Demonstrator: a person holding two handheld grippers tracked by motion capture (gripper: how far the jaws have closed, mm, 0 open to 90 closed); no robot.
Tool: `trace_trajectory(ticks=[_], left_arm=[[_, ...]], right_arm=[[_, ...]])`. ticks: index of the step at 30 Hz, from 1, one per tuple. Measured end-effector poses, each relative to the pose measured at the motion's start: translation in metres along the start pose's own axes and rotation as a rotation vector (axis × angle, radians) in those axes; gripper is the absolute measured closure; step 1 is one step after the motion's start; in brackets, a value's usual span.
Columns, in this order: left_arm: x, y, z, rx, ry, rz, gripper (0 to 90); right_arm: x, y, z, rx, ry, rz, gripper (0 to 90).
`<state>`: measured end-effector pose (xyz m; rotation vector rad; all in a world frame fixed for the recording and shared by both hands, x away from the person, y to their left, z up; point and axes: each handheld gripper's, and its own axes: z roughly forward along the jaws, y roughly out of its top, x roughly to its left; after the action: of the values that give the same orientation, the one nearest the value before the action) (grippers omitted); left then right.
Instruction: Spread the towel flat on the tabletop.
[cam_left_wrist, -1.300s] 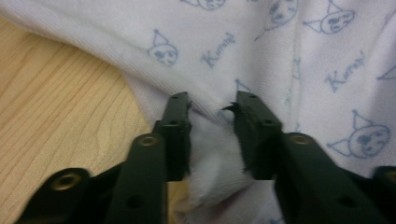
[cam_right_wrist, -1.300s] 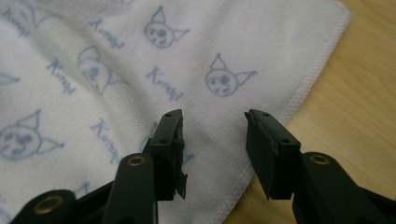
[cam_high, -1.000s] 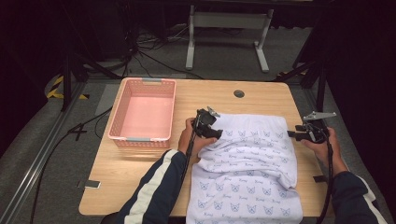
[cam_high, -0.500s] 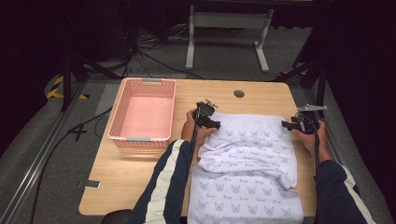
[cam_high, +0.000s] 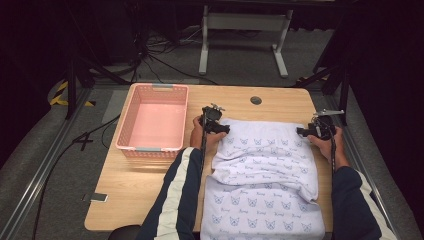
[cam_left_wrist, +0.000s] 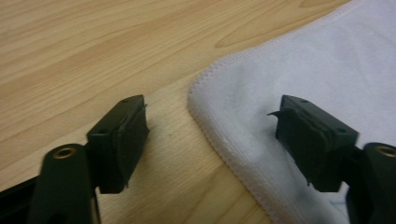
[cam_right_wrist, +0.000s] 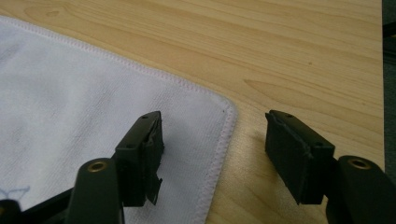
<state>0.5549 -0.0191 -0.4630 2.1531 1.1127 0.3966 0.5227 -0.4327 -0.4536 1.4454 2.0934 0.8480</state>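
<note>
Wooden table (cam_high: 150, 190), dark room | towel (cam_high: 265, 165) folded over once, far corners between my jaws | left gripper (cam_left_wrist: 212, 140) spread, just closing, nothing pinched | right gripper (cam_right_wrist: 215, 154) spread, just opening, corner loose | next fold and pink basket (cam_high: 152, 122) still ahead, I judge

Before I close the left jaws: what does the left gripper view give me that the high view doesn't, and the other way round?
The left gripper view alone shows the stitched hem of the towel's corner lying between the left gripper's open jaws, one jaw over bare wood, the other over cloth. The high view alone shows the pink basket left of the towel, the right gripper at the towel's far right corner, and the towel's near end hanging over the table edge. Both show the towel and the wooden table.
</note>
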Motion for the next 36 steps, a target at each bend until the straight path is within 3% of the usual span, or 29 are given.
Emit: trace_trajectory(ticks=[1,2,4,6,8,12,15,18,20,21,22,23,24,25,26,28,29,31,32,33,34,35,36], left_arm=[[-0.001,0.000,-0.001,-0.007,-0.028,0.013,35.6],[-0.002,0.001,-0.002,-0.001,-0.037,0.026,47.8],[-0.005,0.002,-0.003,0.004,-0.061,0.038,60.0],[-0.005,0.002,-0.004,0.008,-0.097,0.044,77.7],[-0.005,0.000,-0.004,0.012,-0.121,0.023,85.4],[-0.009,0.001,-0.007,0.014,-0.091,0.040,86.2],[-0.016,0.007,-0.017,-0.036,-0.069,0.045,86.2],[-0.030,0.013,-0.039,-0.086,-0.086,0.090,86.2],[-0.042,0.014,-0.061,-0.141,-0.098,0.149,86.2],[-0.042,0.014,-0.061,-0.141,-0.098,0.149,86.2],[-0.051,0.011,-0.082,-0.184,-0.151,0.168,86.3],[-0.056,0.007,-0.092,-0.205,-0.167,0.189,86.3],[-0.056,0.007,-0.092,-0.205,-0.167,0.189,86.4],[-0.060,0.003,-0.102,-0.207,-0.189,0.224,86.4],[-0.065,-0.004,-0.113,-0.224,-0.225,0.250,86.5],[-0.073,-0.018,-0.131,-0.248,-0.236,0.286,86.7],[-0.075,-0.026,-0.139,-0.257,-0.256,0.300,86.8],[-0.082,-0.048,-0.157,-0.249,-0.288,0.358,86.7],[-0.085,-0.056,-0.162,-0.238,-0.313,0.368,86.7],[-0.085,-0.056,-0.162,-0.238,-0.313,0.368,86.7],[-0.086,-0.066,-0.168,-0.213,-0.345,0.393,86.7],[-0.088,-0.075,-0.171,-0.194,-0.373,0.393,86.7],[-0.094,-0.091,-0.174,-0.151,-0.412,0.433,86.7]], right_arm=[[0.000,0.000,0.000,0.000,0.006,0.006,40.1],[0.001,0.001,-0.001,0.005,0.014,-0.001,44.6],[0.004,0.002,-0.002,0.013,0.033,-0.016,57.0],[0.009,0.004,-0.003,0.028,0.044,-0.021,68.1],[0.011,0.005,-0.004,0.041,0.068,-0.031,77.5],[0.013,0.006,-0.004,0.044,0.080,-0.025,85.4],[0.016,0.008,-0.006,0.039,0.070,-0.039,86.5],[0.018,0.012,-0.021,-0.030,0.126,-0.032,86.6],[0.022,0.015,-0.037,-0.070,0.163,-0.064,86.6],[0.025,0.014,-0.046,-0.086,0.193,-0.084,86.6],[0.029,0.013,-0.055,-0.095,0.217,-0.111,86.5],[0.033,0.010,-0.064,-0.103,0.240,-0.134,86.5],[0.033,0.010,-0.064,-0.103,0.240,-0.134,86.5],[0.036,0.007,-0.073,-0.113,0.262,-0.154,86.5],[0.039,0.003,-0.083,-0.129,0.292,-0.173,86.4],[0.045,-0.008,-0.106,-0.162,0.348,-0.211,86.4],[0.051,-0.019,-0.125,-0.185,0.411,-0.237,86.4],[0.060,-0.031,-0.139,-0.174,0.437,-0.283,86.4],[0.065,-0.038,-0.145,-0.169,0.468,-0.309,86.4],[0.065,-0.038,-0.145,-0.169,0.468,-0.309,86.4],[0.071,-0.046,-0.151,-0.162,0.492,-0.342,86.4],[0.083,-0.063,-0.162,-0.129,0.545,-0.392,86.3],[0.086,-0.069,-0.166,-0.120,0.567,-0.409,86.3]])
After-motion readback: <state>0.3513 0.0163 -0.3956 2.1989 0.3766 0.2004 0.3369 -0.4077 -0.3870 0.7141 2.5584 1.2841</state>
